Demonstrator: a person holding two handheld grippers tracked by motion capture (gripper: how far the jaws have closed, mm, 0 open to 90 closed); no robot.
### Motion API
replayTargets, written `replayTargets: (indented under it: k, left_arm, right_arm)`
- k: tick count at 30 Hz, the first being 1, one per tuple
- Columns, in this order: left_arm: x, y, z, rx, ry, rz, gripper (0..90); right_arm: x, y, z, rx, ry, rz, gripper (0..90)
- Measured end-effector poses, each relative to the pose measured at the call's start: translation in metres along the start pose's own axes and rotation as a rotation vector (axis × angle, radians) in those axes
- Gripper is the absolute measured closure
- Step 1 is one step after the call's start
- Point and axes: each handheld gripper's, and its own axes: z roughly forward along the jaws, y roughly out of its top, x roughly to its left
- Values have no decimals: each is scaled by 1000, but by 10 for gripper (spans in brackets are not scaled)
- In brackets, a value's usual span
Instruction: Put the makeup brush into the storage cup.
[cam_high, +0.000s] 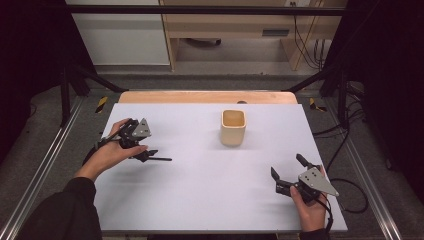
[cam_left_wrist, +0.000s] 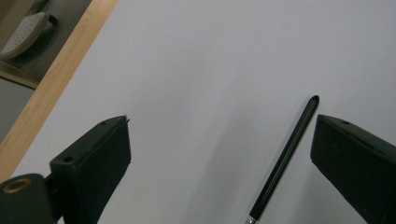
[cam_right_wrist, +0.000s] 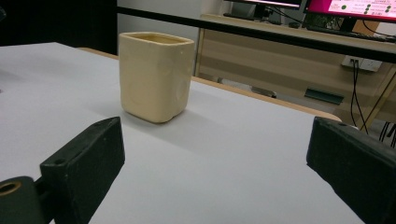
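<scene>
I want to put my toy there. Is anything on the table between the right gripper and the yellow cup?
No. In the high view, the white table is bare between the right gripper and the cup. The right gripper view shows the same.

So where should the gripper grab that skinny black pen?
Probably around the middle of the pen, coming straight down from above. It lies flat on the white table, long and thin, so the left gripper should put one of its fingers on each long side. They're already open with the pen between them.
</scene>
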Motion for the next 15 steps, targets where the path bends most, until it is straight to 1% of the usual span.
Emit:
replayTargets:
  k: [1, 2, 4, 6, 9, 11, 13, 15]
  left_arm:
    - [0, -1, 0, -3, -9, 3, 47]
    - [0, -1, 0, -3, -9, 3, 46]
    - [-1, -1, 1, -19, -27, 7, 47]
    - [-3, -1, 3, -14, -27, 6, 48]
    - [-5, -1, 6, -15, -41, 11, 48]
    - [-5, 0, 8, -6, -48, 1, 64]
    - [-6, 1, 10, -5, -41, 8, 68]
    - [-6, 2, 11, -2, -44, 4, 67]
  right_arm:
    - [0, 0, 0, 3, 0, 1, 44]
    - [0, 0, 0, 5, -1, 1, 44]
    - [0, 0, 0, 6, -3, 0, 44]
    - [-1, 0, 0, 5, -10, 3, 43]
    - [-1, 0, 0, 5, -11, 3, 43]
    - [-1, 0, 1, 7, -6, 2, 45]
    - [-1, 0, 1, 8, -5, 0, 45]
    - [0, 0, 1, 8, -5, -8, 45]
